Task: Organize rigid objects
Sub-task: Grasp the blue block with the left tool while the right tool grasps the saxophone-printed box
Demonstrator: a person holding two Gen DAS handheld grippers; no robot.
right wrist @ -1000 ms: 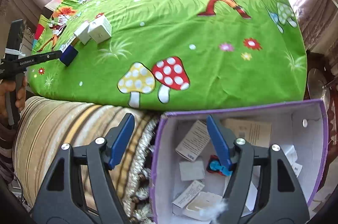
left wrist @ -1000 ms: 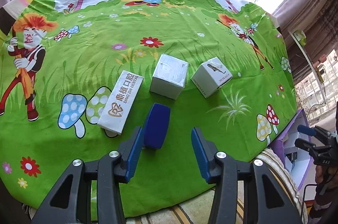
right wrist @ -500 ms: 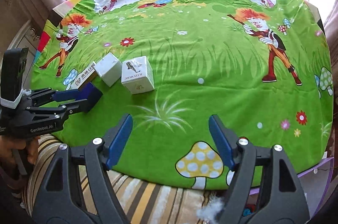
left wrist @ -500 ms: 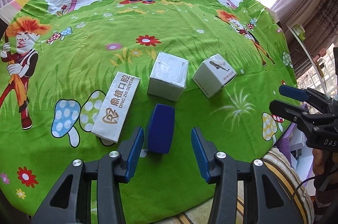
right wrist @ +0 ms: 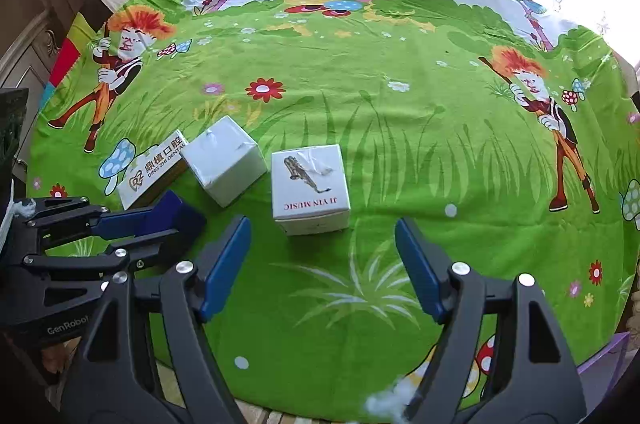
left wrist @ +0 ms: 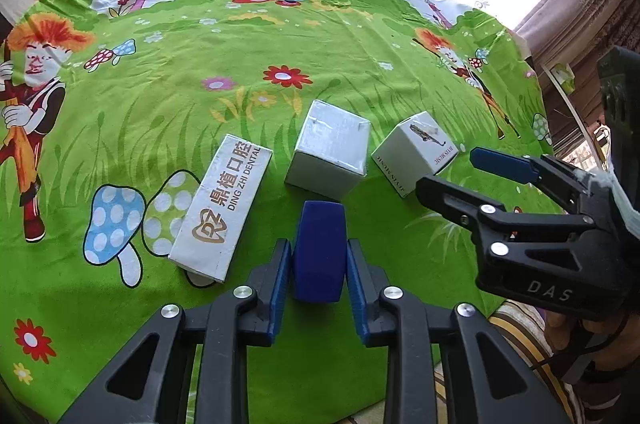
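On the green cartoon-print cloth (left wrist: 360,36) four boxes sit close together near its front edge. Furthest left lies a long white carton printed "DING ZHI DENTAL" (left wrist: 222,208), flat on its side over the printed mushrooms. Just right of it, in front of the others, stands a small dark blue box (left wrist: 319,250). The left gripper (left wrist: 318,288) has just been closing around this box, and its blue pads now appear to press on both sides of it, though the contact line is hard to make out from the wrist view; the box rests on the cloth. Behind it is a plain white cube box (left wrist: 330,154), near but apart. To the right again sits a white cube box marked "JI YIN MUSIC" (right wrist: 309,190) with a saxophone picture on top. The right gripper (right wrist: 322,268) hovers just in front of that box, fingers spread wide with nothing between them. A purple bin corner (right wrist: 608,354) shows at the far right.
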